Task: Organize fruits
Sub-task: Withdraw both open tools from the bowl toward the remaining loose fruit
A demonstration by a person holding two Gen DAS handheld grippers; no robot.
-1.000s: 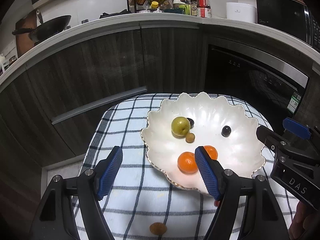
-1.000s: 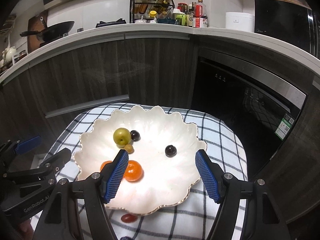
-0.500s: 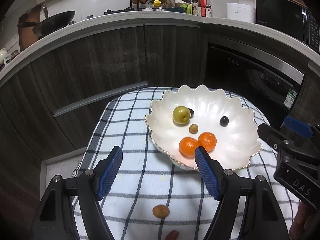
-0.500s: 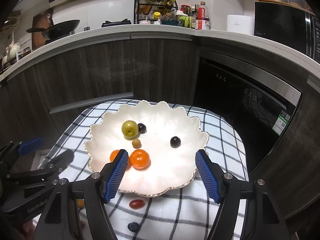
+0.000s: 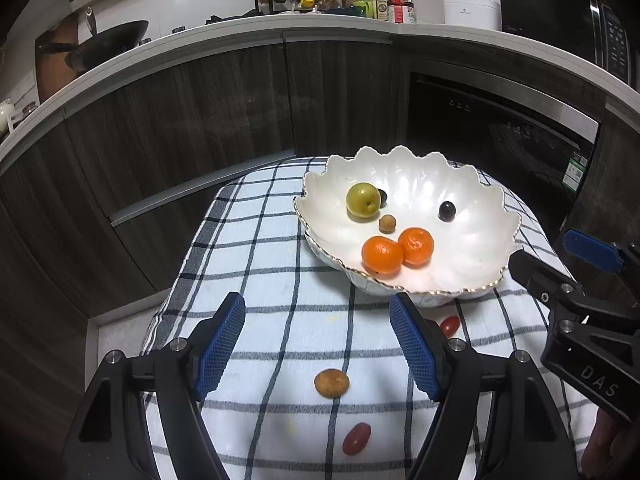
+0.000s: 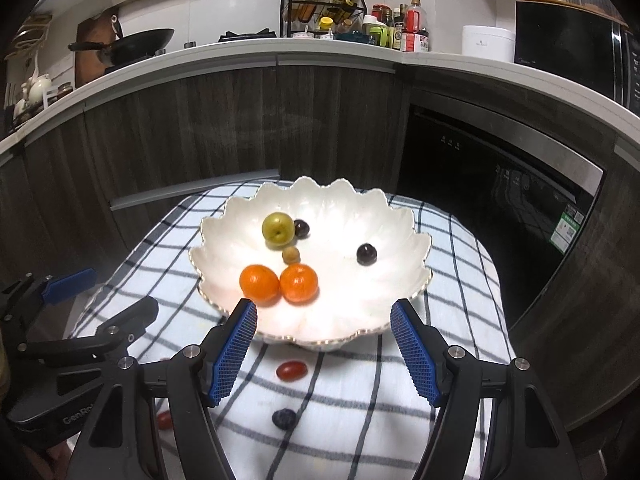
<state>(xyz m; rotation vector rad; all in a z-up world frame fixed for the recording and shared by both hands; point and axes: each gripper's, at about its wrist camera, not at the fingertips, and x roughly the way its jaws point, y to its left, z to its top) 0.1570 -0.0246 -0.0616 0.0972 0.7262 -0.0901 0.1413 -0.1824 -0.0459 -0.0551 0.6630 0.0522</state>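
The scalloped white bowl [image 6: 408, 240] sits on the checked cloth [image 5: 256, 272] covering the surface, holding two oranges [image 6: 259, 283], a green plum [image 6: 278, 229], a small brown fruit [image 6: 291, 255] and two dark grapes [image 6: 366, 254]. In the right wrist view a red grape tomato [image 6: 292, 370] lies at 6 o'clock from the bowl, its long axis running 3 to 9 o'clock, with a blue-black berry [image 6: 284, 418] nearer the camera. Only the left wrist view shows a brown oval fruit [image 5: 331, 382] on the cloth and another red tomato [image 5: 356, 444] angled toward 1 o'clock. The left hand-held gripper [image 5: 318, 354] and right hand-held gripper [image 6: 324, 354] both hover with jaws apart, gripping nothing.
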